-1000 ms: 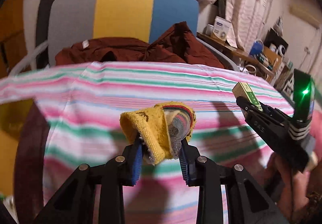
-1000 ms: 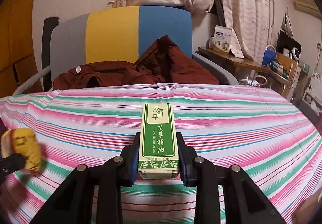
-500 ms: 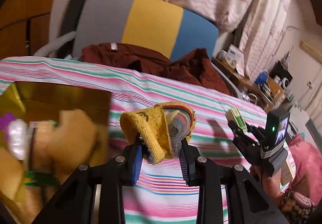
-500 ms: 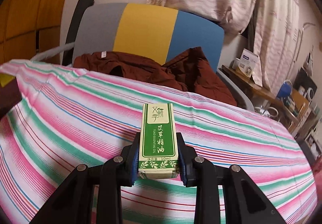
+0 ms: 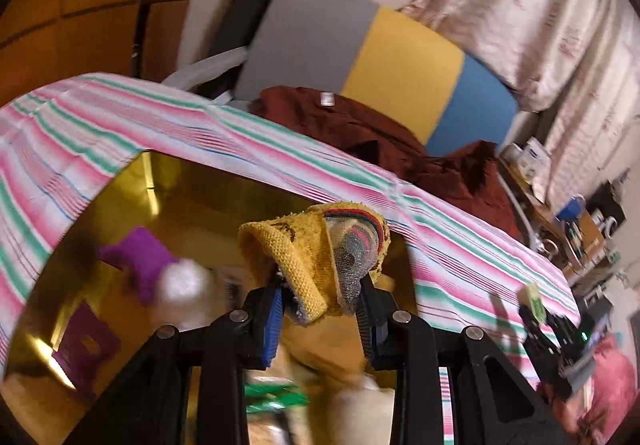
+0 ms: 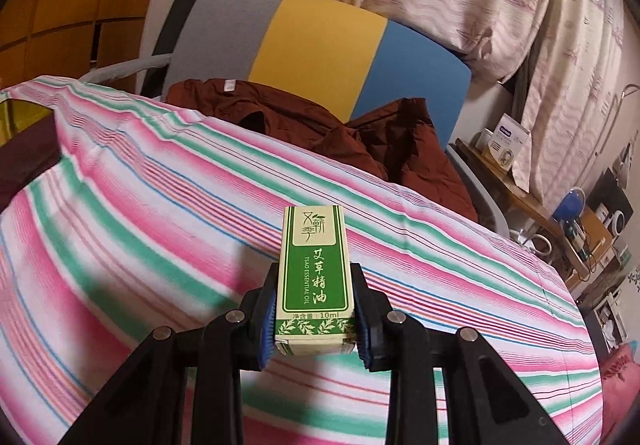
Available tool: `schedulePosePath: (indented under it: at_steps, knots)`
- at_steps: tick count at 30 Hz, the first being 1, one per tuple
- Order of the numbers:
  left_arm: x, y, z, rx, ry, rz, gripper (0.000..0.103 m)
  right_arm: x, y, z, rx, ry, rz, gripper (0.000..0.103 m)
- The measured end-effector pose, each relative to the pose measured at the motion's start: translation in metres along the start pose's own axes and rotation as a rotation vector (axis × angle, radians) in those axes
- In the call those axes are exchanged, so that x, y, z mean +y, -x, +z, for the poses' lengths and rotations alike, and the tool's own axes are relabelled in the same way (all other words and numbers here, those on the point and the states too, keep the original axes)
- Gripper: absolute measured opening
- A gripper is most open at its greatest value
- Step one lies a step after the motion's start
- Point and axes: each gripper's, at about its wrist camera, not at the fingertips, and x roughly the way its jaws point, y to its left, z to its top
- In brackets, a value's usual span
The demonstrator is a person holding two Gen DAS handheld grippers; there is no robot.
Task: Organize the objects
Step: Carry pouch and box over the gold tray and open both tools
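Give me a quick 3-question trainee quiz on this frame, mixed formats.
1. True or false: the right gripper has its jaws shut on the green essential oil box.
2. Multiple choice: the left gripper holds A) a brown garment, B) a yellow knit sock, C) a blue mug.
3. Fill in: in the left wrist view, the sock hangs over the open gold box, which already contains a ____ knit item with a white pompom.

Key: 1 true; 2 B; 3 purple.
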Motion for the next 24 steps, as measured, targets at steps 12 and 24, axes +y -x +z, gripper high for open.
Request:
schedulePosePath:
  at_steps: [12,24]
  knots:
    - [0.071,-0.036,0.027,0.106,0.180,0.069,0.035,0.019,0.026,0.011,-0.014,-0.130,0.132,0.031]
    - [0.078,0.015,0.010,-0.038,0.140,0.092,0.072,0.102,0.079,0.068,-0.089,-0.164,0.451,0.031]
